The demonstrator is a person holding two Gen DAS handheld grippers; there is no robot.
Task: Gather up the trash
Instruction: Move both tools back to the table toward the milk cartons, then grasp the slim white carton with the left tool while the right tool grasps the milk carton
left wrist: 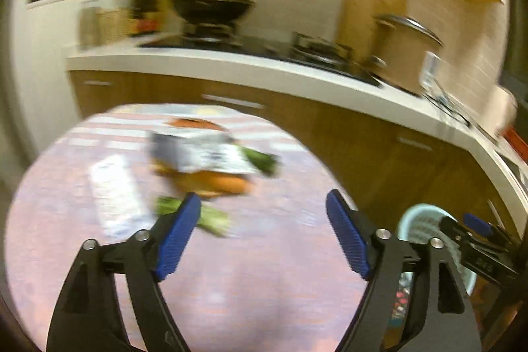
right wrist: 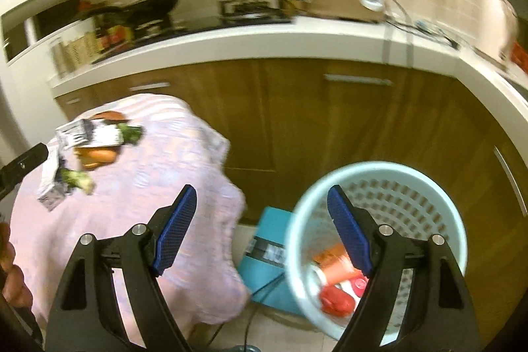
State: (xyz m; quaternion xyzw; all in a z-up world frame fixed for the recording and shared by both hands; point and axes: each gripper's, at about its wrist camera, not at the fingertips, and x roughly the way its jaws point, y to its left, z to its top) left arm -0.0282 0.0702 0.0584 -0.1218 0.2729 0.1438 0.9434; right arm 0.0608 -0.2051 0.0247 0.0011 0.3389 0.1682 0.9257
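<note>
Both the left claw and right claw are gaping empty, scraps are lying at ten o'clock on the pink-clothed worktop, wastebasket at four.

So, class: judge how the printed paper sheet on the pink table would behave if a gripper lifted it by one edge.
The printed paper sheet looks thin and creased, so probably floppy and light. It lies over the vegetable scraps, which may shift.
</note>
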